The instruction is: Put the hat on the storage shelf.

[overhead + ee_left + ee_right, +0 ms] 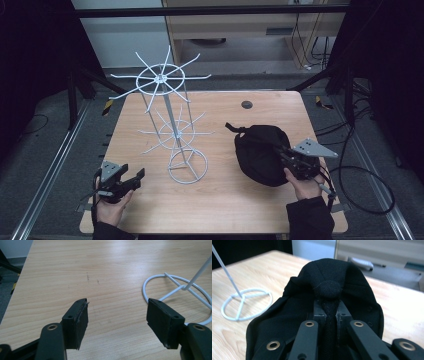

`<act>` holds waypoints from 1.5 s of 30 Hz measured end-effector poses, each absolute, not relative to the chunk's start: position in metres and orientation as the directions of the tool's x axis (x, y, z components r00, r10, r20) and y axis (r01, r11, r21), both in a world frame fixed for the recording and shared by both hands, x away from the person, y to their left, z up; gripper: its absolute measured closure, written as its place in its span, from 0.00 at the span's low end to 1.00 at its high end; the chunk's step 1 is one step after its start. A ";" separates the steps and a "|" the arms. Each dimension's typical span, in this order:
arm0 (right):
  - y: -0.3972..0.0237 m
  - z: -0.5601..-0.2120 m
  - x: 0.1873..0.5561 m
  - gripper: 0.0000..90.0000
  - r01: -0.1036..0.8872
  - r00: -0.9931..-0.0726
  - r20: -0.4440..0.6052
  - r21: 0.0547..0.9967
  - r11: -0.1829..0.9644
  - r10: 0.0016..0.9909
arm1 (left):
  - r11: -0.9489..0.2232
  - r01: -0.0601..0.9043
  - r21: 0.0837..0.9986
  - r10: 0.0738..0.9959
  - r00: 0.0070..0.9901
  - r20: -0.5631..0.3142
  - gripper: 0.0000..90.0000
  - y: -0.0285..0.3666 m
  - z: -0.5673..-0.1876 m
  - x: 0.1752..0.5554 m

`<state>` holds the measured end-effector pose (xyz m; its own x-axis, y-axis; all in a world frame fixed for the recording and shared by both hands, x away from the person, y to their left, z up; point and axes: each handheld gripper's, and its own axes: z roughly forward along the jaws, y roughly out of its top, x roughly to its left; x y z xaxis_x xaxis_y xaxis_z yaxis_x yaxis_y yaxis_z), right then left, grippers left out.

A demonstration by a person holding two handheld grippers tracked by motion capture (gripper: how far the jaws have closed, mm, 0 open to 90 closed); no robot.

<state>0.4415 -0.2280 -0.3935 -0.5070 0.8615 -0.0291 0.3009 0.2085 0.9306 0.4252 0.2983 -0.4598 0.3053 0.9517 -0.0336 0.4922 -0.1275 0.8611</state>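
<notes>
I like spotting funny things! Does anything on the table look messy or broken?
Nothing looks broken or spilled. The black cap sits crumpled on the table because the right gripper is pinching a fold of its cloth. The white wire rack stands upright, and the left gripper is open over bare wood.

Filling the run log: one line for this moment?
right gripper: shut on black cap | left gripper: open, idle | white wire rack: upright
</notes>
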 end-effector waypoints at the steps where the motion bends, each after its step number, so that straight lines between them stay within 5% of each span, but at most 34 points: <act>1: -0.229 -0.390 0.440 0.92 0.286 -0.507 -0.030 0.937 0.201 0.861 | -0.120 0.492 0.862 0.952 0.303 -0.041 0.37 0.298 -0.460 0.425; 15: -0.234 -0.328 0.422 0.93 0.014 -0.525 -0.008 1.000 0.018 0.851 | -0.124 0.493 0.861 0.952 0.305 -0.038 0.35 0.297 -0.460 0.425; 45: -0.210 -0.259 0.415 0.93 -0.222 -0.558 -0.036 0.969 -0.107 0.829 | -0.135 0.503 0.854 0.951 0.307 -0.030 0.35 0.295 -0.462 0.426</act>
<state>0.4148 -0.2101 -0.2592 -0.5583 0.8289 -0.0361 -0.2219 -0.1072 0.9692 0.4261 0.2954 -0.4615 0.3070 0.9512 -0.0304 0.5032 -0.1351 0.8536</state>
